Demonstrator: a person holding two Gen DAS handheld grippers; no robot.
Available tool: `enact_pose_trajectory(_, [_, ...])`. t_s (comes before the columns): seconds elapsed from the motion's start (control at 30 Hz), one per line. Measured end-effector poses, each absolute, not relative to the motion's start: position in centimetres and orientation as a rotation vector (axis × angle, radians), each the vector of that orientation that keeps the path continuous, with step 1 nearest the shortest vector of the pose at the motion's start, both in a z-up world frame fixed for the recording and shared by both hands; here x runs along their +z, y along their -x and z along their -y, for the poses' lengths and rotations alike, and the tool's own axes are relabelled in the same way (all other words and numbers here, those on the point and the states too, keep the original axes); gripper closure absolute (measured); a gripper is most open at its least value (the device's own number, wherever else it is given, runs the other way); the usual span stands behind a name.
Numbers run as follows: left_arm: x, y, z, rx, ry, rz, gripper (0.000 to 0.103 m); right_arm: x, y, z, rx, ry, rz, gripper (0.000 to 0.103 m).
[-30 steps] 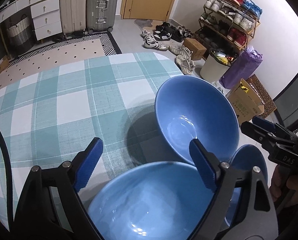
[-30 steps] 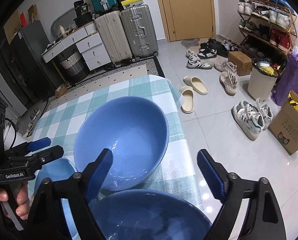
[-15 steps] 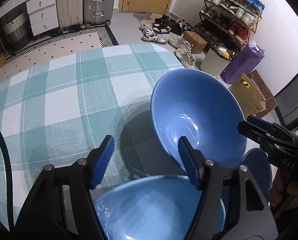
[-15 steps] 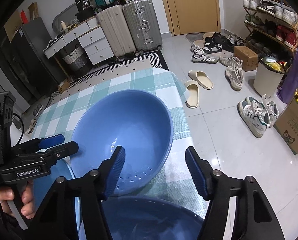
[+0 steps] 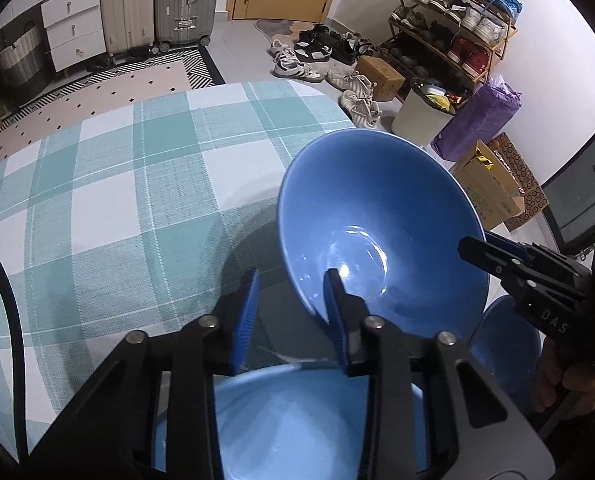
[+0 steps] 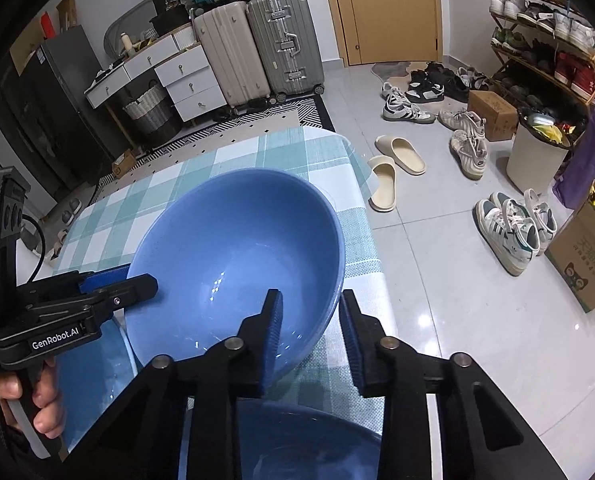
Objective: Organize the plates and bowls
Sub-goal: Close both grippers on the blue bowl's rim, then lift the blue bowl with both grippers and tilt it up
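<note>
Left gripper (image 5: 291, 312), right gripper (image 6: 311, 332): just closing round opposite sides of rim of deep, glossy blue bowl (image 5: 377, 208) directly ahead on cloth (image 5: 117, 184), narrowly spread, not quite pinching.

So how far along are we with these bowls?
Nothing is stacked yet: three blue bowls sit separately on the checked cloth. The left gripper and right gripper have just been closing, opposite rims of the large bowl between their jaws; firm grip unclear. Still to do: lifting it and probably nesting it with the near bowl and side bowl.
</note>
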State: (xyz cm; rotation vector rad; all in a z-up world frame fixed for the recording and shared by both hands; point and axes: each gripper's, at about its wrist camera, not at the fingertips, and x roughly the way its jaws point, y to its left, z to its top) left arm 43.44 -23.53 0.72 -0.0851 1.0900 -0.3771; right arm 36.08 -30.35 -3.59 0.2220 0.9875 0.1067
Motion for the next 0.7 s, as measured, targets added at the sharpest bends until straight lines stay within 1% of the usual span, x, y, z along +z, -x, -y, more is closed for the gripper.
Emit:
enact_pose_trajectory(0.13, [0.7,-43.4,24.0,-0.395,0.079,-1.087,0.085,-3.8,-36.1,30.3,0.096,-0.203,-0.985,0.082])
enact_pose_trajectory(0.17, [0.7,-43.3,24.1,-0.401,0.076,-1.085,0.086,-3.8,-36.1,30.3,0.095,-0.199,-0.984,0.083])
enact_pose_trajectory(0.23, [0.8,-43.2,24.4,-0.401,0.062,-1.080,0.086,-3.9,-36.0,30.3,0.094,-0.195,-0.980,0.084])
enact_pose_trajectory(0.7, [1.3,-42.9,24.9,-0.391,0.028,-1.047,0.086,-3.8,-36.0,30.1,0.087,-0.187,-0.976,0.084])
